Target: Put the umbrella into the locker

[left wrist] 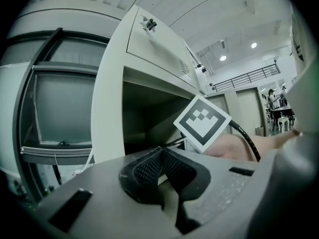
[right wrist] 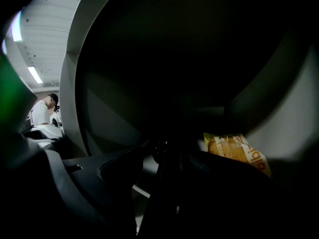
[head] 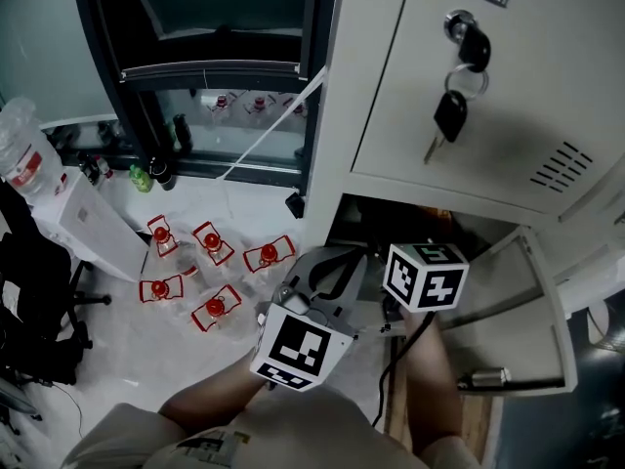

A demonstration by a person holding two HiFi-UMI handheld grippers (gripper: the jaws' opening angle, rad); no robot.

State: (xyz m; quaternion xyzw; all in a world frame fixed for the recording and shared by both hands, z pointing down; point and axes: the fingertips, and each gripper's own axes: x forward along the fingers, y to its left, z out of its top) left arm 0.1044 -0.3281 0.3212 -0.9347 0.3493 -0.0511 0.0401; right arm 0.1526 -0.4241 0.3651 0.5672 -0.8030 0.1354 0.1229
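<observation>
The umbrella, a dark, long, folded thing (right wrist: 164, 198), lies inside the bottom box of the tall cream metal locker (head: 391, 96). It is very dark in there, so I cannot see its shape well. It shows only in the right gripper view, running down the middle between the two jaws.

The right gripper (right wrist: 170, 156) reaches into that open box. Its jaws stand wide apart, one on each side of the umbrella, and they do not look like they squeeze it. A yellow paper packet (right wrist: 237, 151) lies deeper in, near the umbrella on its right.

The left gripper (left wrist: 159, 151) is outside, in front of the locker. Its jaws are closed together with nothing in them. The small cream door (head: 508, 311) of the bottom box hangs open to the right.

I think the step is letting go, as the umbrella seems to be in its place. Next the right gripper should pull straight back out without catching the umbrella and dragging it along. After that the door may need a push to close.
</observation>
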